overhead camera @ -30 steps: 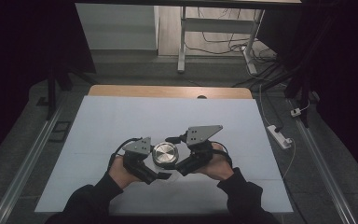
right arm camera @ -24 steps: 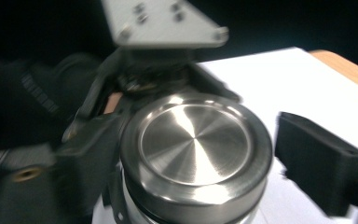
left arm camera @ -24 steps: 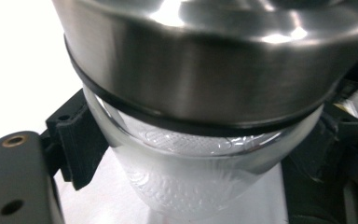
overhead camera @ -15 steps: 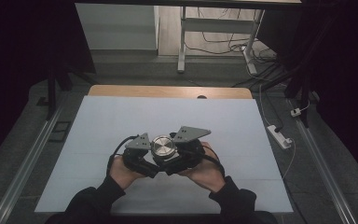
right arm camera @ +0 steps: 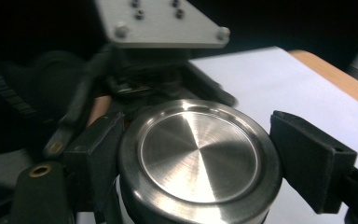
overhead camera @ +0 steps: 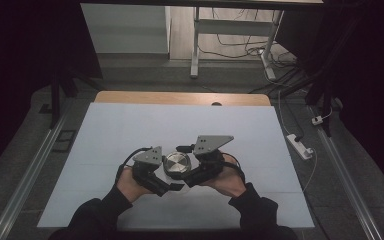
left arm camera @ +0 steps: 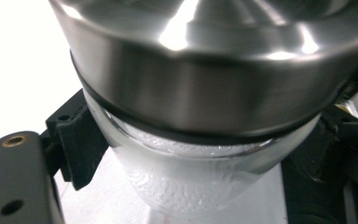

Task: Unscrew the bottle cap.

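A glass jar (left arm camera: 186, 186) with a brushed metal lid (overhead camera: 176, 162) stands on the white table sheet (overhead camera: 130, 130) between the person's two hands. My left gripper (left arm camera: 198, 154) is shut on the jar's ribbed glass body just under the lid, one black pad (left arm camera: 77, 144) on each side. My right gripper (right arm camera: 200, 158) reaches in from the right and is shut on the metal lid (right arm camera: 198, 158). Its jaws have just been closing, and both pads now press on the lid's rim. In the high view the left gripper (overhead camera: 169, 176) and the right gripper (overhead camera: 187, 172) meet at the jar.
The sheet ends at a wooden strip (overhead camera: 180, 97) on the far side. A white power strip (overhead camera: 300, 145) lies on the floor to the right. A metal table frame (overhead camera: 195, 45) with cables stands behind. Dark rails run along both sides.
The right hand swung in closer to the left around the lid half a second ago and has turned back out. The left hand and the jar stayed put.
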